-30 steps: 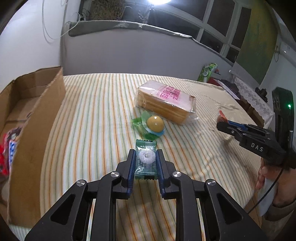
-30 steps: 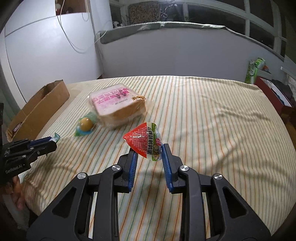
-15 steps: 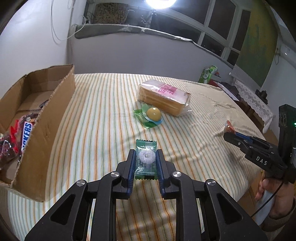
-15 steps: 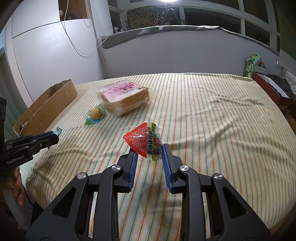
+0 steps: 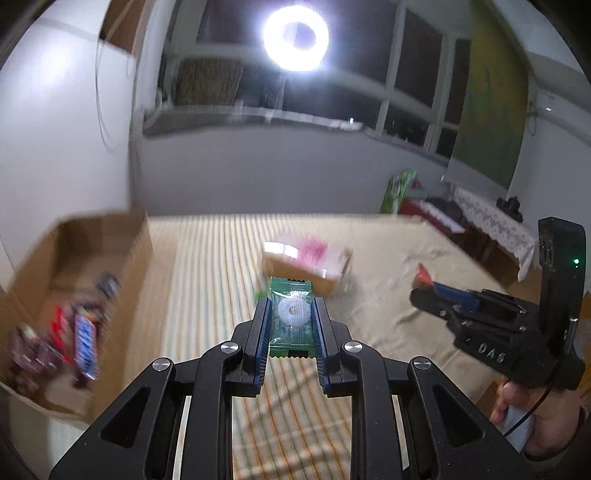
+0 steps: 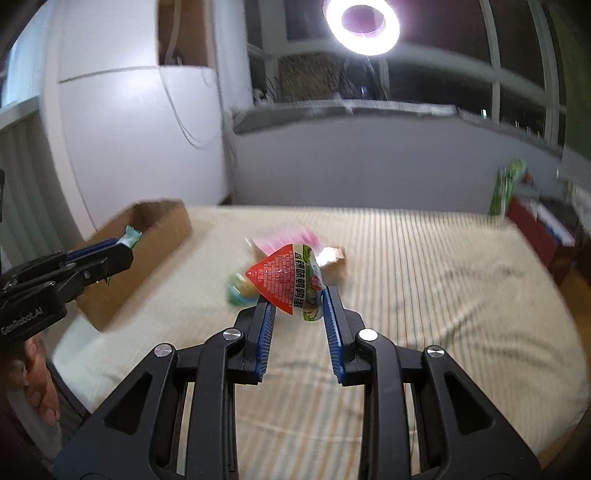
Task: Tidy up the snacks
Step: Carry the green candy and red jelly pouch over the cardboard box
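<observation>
My left gripper (image 5: 290, 308) is shut on a green snack packet (image 5: 290, 317) with a white round piece inside, held above the striped table. My right gripper (image 6: 298, 295) is shut on a red triangular snack pack (image 6: 286, 282), also held in the air. The cardboard box (image 5: 92, 258) at the left holds several candy bars (image 5: 85, 339). It also shows in the right wrist view (image 6: 147, 251), with the left gripper (image 6: 122, 245) in front of it. A wrapped bread loaf (image 5: 310, 262) and a green-wrapped egg snack (image 6: 240, 290) lie mid-table.
The table wears a striped cloth (image 6: 424, 266). A green bag (image 6: 506, 188) and a red box (image 6: 539, 225) stand beyond its far right edge. A ring light (image 5: 295, 35) shines overhead. A white wall (image 5: 62, 147) stands behind the box.
Both grippers have lifted and tilted upward with their packets still held. The views now sit higher and further back over the table, and the box appears closer to the left gripper.
</observation>
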A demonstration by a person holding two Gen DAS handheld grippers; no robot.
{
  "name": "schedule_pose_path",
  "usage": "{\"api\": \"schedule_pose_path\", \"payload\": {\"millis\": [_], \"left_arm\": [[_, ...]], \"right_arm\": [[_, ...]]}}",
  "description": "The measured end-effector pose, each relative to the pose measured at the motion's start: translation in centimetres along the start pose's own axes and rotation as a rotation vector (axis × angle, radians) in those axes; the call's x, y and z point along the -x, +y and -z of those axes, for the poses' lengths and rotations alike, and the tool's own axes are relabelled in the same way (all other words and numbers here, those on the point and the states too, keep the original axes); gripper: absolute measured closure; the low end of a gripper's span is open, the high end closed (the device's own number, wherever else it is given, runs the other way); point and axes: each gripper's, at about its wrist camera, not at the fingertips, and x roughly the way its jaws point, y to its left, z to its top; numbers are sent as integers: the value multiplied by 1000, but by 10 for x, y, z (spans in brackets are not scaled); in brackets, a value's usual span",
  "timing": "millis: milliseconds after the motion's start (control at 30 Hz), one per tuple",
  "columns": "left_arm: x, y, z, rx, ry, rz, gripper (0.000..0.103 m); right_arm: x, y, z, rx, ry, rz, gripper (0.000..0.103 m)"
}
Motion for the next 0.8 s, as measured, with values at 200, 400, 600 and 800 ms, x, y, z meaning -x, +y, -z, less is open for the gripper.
{"api": "schedule_pose_path", "payload": {"millis": [200, 400, 600, 800], "left_arm": [[75, -5, -28, -70, -171, -42, 83], [123, 0, -34, -70, -266, -66, 83], [140, -2, -33, -68, -301, -85, 83], [145, -8, -28, -88, -317, -101, 83]], "right_arm": [[54, 44, -37, 79, -114, 6, 76], [83, 70, -49, 123, -163, -4, 76], [90, 74, -47, 134, -169, -14, 76], [80, 72, -38, 136, -142, -22, 76]]}}
